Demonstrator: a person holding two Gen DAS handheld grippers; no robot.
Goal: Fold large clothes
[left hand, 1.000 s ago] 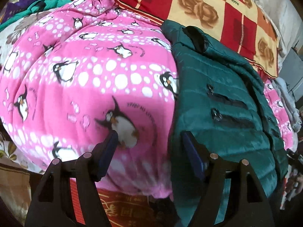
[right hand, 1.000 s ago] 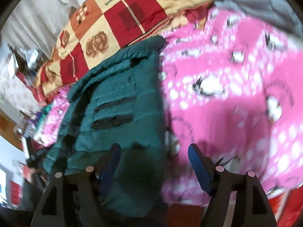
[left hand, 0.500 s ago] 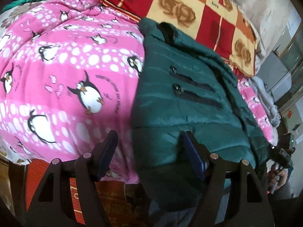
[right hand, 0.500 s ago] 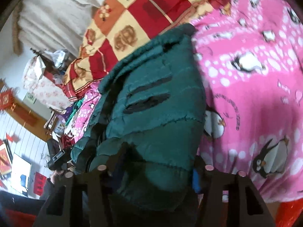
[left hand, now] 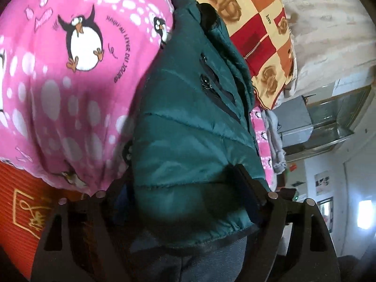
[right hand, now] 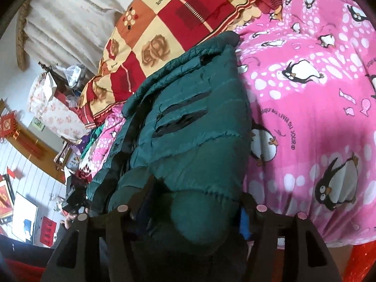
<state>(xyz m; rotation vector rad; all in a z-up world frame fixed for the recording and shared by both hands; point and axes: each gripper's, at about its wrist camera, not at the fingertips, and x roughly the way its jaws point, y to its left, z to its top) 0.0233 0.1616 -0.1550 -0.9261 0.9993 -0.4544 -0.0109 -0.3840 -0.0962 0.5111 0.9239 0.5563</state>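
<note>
A dark green quilted puffer jacket [left hand: 188, 122] lies folded on a pink penguin-print blanket [left hand: 70, 75], its black zip pockets facing up. My left gripper [left hand: 185, 188] straddles the jacket's near hem, jaws wide, one finger on each side of the padded bulk. In the right wrist view the same jacket [right hand: 192, 127] fills the middle, and my right gripper [right hand: 197, 202] likewise has its jaws spread around the near edge of the jacket. Neither gripper is squeezed shut; the fabric bulges between the fingers.
A red, orange and cream patchwork quilt [right hand: 178, 23] lies behind the jacket. The pink blanket [right hand: 317, 117] hangs over the bed edge above a red box [left hand: 25, 206]. Grey clothes [left hand: 275, 136] and a metal cabinet [left hand: 329, 117] stand at the right.
Both grippers have moved in toward the jacket's near hem; the jacket now sits between the fingers of each, and the views have tilted and come closer.
</note>
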